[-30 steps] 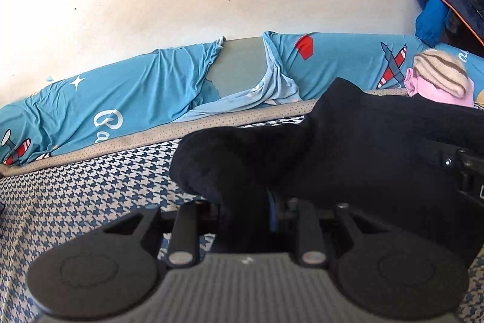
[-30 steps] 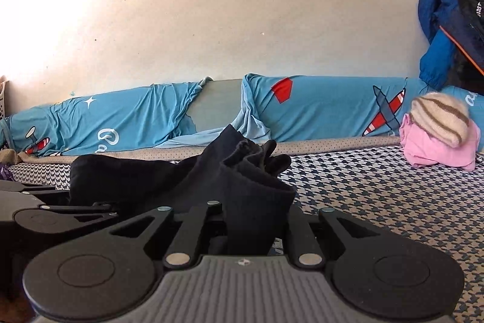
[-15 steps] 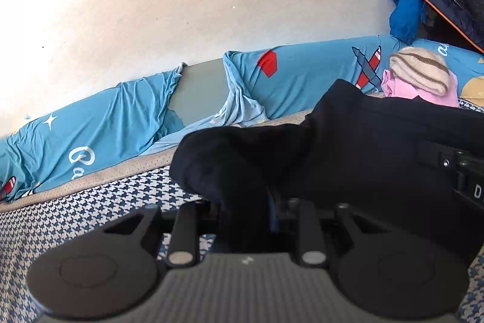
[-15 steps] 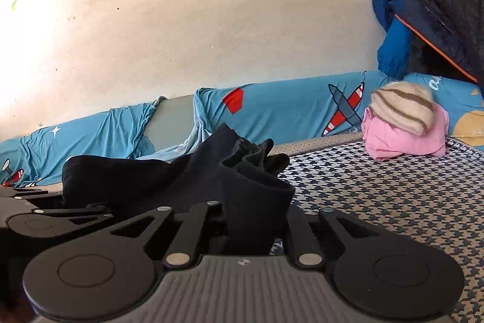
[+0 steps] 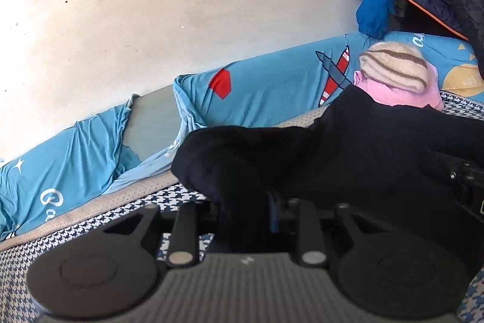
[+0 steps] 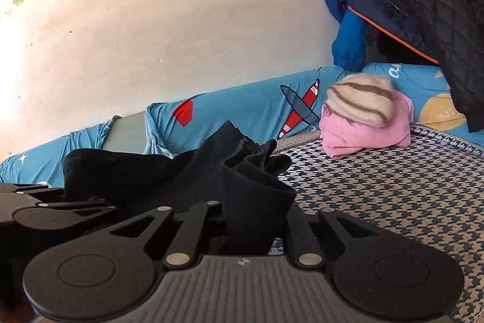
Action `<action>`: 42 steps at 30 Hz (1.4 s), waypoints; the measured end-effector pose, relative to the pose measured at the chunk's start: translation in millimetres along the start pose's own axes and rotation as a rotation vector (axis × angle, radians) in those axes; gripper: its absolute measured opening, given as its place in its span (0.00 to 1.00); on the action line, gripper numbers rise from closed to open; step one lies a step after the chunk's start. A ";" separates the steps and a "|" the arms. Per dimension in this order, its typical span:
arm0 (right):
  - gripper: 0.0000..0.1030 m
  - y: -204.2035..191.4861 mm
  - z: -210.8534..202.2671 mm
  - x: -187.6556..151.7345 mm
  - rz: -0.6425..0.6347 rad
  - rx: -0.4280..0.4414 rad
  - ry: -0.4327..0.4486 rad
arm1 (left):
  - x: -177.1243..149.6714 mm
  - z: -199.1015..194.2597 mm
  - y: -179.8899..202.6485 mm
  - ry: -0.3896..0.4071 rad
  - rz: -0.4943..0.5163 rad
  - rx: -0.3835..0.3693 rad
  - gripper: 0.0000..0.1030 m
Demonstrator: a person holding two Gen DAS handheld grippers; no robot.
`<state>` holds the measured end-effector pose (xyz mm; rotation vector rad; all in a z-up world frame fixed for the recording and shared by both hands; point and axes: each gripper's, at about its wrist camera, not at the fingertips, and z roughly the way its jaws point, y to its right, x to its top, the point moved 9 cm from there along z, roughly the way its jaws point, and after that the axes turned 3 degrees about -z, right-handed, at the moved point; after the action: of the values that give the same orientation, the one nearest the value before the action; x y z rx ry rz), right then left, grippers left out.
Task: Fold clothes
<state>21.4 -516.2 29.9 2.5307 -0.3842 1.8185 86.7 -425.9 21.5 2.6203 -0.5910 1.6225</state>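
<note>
Dark garment [image 6: 169,171] up off the checked bed [image 6: 393,202], slung between the two claws. Left gripper [image 5: 245,202] clamped on one bunched end; right gripper [image 6: 251,220] clamped on the other, cloth standing up in folds out of its jaws. In the right view the left gripper sits just beside, at the frame's left edge. Pink pile [image 6: 366,129] with a striped hat [image 6: 360,99] on top sits at the far side of the bed, near the blue sheet [image 6: 242,108].

Judgement: carry or lay-down stage of a fold.
- Keep both grips firm; the cloth is thick and bunched, so a slip looks likely if either eases.
- Hold the ends level and taut, no sag in the middle.
- Lay down on bare checked area, clear of the pink pile.
</note>
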 end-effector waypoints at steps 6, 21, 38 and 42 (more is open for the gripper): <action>0.11 23.6 12.6 5.4 0.033 -0.048 0.005 | 15.6 20.8 25.2 0.012 0.031 -0.019 0.23; 0.11 86.8 37.3 3.2 0.128 -0.168 -0.028 | 17.5 61.3 87.3 -0.003 0.075 -0.099 0.26; 0.34 170.9 40.1 -22.2 0.312 -0.398 -0.150 | -6.1 102.7 9.9 -0.195 -0.147 -0.026 0.75; 0.34 148.0 50.9 -20.0 0.264 -0.313 -0.168 | -6.5 106.6 4.9 -0.192 -0.151 -0.013 0.75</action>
<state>33.7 -663.2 -26.4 2.5075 -0.9641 1.4681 174.6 -449.5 -34.7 2.7551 -0.3939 1.3330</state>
